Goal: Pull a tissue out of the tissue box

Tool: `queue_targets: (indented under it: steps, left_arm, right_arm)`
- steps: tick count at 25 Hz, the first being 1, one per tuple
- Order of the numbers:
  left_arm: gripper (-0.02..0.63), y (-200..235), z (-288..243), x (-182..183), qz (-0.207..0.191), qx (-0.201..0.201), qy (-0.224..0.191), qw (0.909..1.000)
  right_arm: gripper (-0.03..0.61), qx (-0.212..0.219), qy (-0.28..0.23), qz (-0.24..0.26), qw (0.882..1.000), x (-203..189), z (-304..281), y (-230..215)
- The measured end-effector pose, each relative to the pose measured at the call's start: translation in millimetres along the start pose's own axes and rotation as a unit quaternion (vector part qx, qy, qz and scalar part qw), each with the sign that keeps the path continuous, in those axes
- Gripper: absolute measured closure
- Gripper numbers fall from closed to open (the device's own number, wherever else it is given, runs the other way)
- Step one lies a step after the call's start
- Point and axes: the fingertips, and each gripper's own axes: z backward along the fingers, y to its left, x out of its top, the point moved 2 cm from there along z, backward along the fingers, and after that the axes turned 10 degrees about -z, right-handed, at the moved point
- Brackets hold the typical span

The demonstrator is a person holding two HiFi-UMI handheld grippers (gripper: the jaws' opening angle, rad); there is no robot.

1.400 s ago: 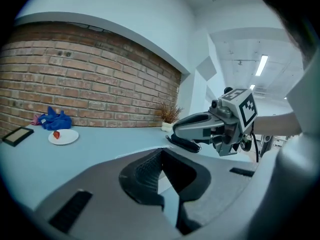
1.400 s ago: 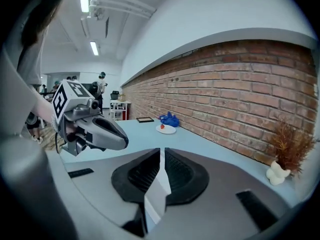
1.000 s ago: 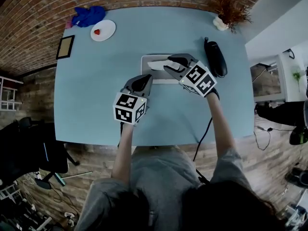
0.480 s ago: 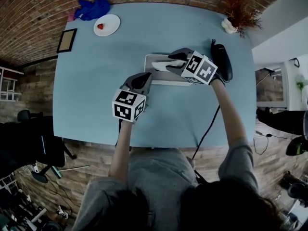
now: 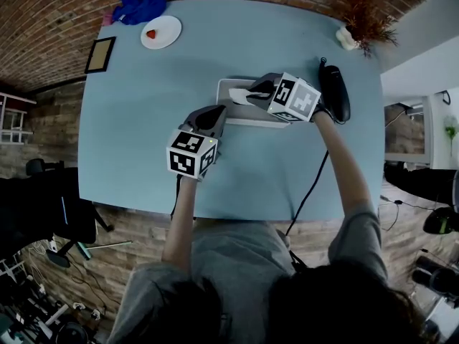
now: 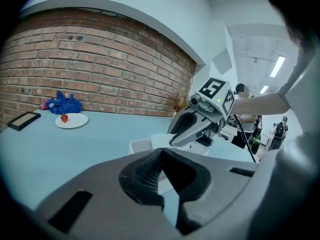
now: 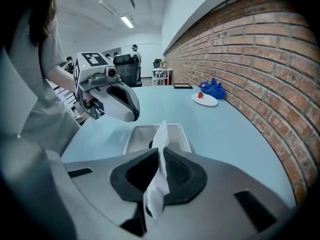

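A grey tissue box (image 5: 231, 115) lies mid-table, with a white tissue (image 5: 240, 95) sticking out of its top. My right gripper (image 5: 252, 92) tilts down over the box from the right. Its jaws are closing, and in the right gripper view the tissue (image 7: 160, 136) stands pinched between the pads of my right gripper (image 7: 159, 154), above the box (image 7: 145, 134). My left gripper (image 5: 215, 111) hovers just in front of the box's near left corner with its jaws together and empty. In the left gripper view, my left gripper (image 6: 161, 151) points at the box (image 6: 140, 145).
A white plate (image 5: 161, 31) with a small red thing, a blue cloth (image 5: 143, 7) and a dark frame (image 5: 100, 54) lie at the far left. A black handset (image 5: 334, 92) and a dried plant (image 5: 358, 27) are at the right. A cable (image 5: 308, 192) hangs off the near edge.
My right gripper has dropped and tipped down onto the tissue, and its jaws have come together on it. My left gripper has hardly moved.
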Motion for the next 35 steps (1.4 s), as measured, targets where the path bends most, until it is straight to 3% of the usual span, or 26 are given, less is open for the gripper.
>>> queue_targets:
  steps: [3, 10, 19, 35]
  left_arm:
    - [0.611, 1.0, 0.0, -0.2, 0.001, 0.000, 0.001, 1.0000]
    - [0.611, 2.4, 3.8, 3.5, -0.004, -0.001, -0.003, 1.0000]
    - [0.611, 2.5, 15.1, 21.9, -0.017, 0.000, -0.021, 0.9996]
    - [0.611, -13.2, 27.5, 36.1, -0.036, -0.011, -0.035, 0.9987]
  right_arm:
    - [0.571, 0.002, 0.008, 0.001, 1.000, -1.6, -1.8, 2.2]
    - [0.577, -0.012, 0.016, -0.004, 1.000, 2.5, 2.2, 8.4]
    - [0.577, -0.059, -0.018, -0.042, 0.997, 6.8, 12.4, 19.7]
    - [0.577, -0.099, -0.044, -0.042, 0.993, 15.7, 43.1, 27.6]
